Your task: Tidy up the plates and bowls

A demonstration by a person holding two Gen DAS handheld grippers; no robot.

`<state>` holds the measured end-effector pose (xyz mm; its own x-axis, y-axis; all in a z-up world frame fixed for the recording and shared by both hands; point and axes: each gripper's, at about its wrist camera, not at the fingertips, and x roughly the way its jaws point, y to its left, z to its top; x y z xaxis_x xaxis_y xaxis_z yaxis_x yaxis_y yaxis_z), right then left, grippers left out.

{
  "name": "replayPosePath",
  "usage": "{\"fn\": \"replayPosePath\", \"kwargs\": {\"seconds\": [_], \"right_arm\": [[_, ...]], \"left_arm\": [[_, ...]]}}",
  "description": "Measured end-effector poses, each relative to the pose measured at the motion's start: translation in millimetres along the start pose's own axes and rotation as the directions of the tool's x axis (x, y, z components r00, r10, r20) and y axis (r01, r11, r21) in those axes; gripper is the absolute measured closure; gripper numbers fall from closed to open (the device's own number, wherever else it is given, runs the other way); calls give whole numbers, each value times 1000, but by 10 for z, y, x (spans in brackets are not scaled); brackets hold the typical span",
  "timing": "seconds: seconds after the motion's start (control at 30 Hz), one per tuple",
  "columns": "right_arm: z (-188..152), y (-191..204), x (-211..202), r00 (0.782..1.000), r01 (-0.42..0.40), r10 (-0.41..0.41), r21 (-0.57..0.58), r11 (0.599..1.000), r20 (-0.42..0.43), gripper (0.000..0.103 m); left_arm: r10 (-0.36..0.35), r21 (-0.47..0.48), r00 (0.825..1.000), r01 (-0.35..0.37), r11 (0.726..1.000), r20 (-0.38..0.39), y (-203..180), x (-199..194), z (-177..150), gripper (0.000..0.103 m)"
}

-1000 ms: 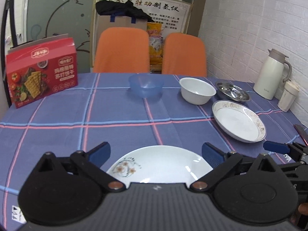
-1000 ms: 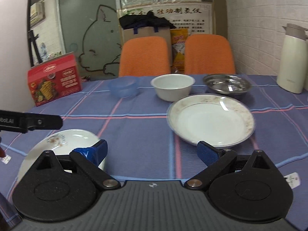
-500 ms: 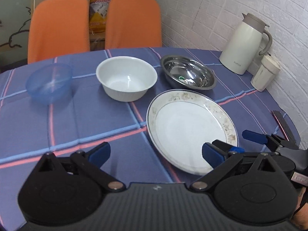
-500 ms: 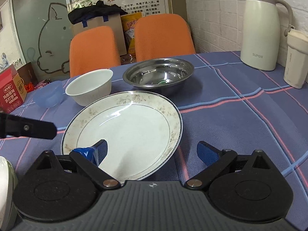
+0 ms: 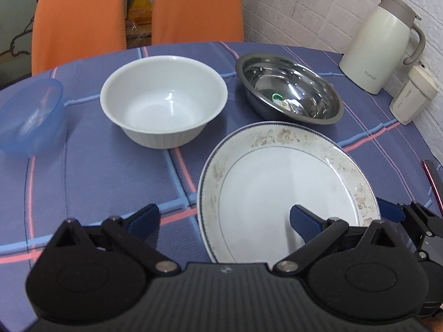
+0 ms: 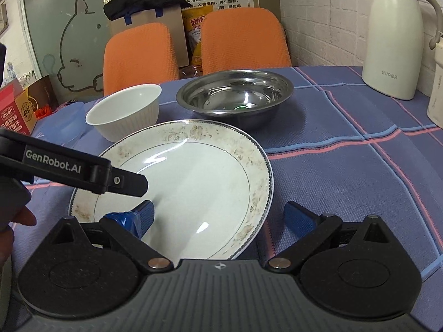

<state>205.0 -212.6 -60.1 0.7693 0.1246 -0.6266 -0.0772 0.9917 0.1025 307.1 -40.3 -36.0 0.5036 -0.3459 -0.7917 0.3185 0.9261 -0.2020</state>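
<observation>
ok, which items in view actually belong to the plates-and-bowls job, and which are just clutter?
Job items:
- patterned plate
- white bowl
- steel bowl
- blue plastic bowl

Just lying about:
- cream thermos jug
- small white container beside it
- red snack box
- orange chairs
- cardboard box behind the chairs

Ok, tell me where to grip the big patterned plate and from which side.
Grip the patterned plate by its near rim, coming in low from the near side. It lies flat with a raised, thin edge; the right gripper already straddles that rim, jaws open.
</observation>
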Motion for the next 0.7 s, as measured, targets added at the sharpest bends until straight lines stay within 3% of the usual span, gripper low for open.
{"fn": "replayPosePath", "kwargs": {"seconds": [0.07, 0.2, 0.3, 0.37, 0.43, 0.53, 0.7], "right_arm": [[-19, 40, 15, 1000, 12, -12, -54, 998, 5, 15], [-26, 66, 17, 999, 30, -30, -26, 999, 24, 13], [-32, 198, 35, 1000, -13, 15, -63, 998, 22, 12], [-47, 249, 34, 1000, 4, -2, -55, 998, 31, 12], [-29, 262, 25, 1000, 5, -4, -48, 999, 26, 13], [6, 205, -38, 999, -8, 7, 28, 1000, 31, 14], [18, 316, -271, 995, 19, -19, 2, 1000, 94, 14]], "left_arm": [[19, 17, 1000, -19, 1000, 4, -31, 10, 1, 5], [54, 39, 999, -54, 998, 8, -88, 27, -17, 7], [97, 76, 995, -98, 992, 15, -186, 50, -47, 9], [87, 76, 996, -88, 993, 12, -209, 29, -54, 14], [46, 80, 999, -47, 996, 8, -242, -17, -53, 38], [36, 66, 999, -34, 997, -17, -272, -43, -47, 39], [20, 95, 999, -24, 995, 42, -366, -321, -106, 39]]}}
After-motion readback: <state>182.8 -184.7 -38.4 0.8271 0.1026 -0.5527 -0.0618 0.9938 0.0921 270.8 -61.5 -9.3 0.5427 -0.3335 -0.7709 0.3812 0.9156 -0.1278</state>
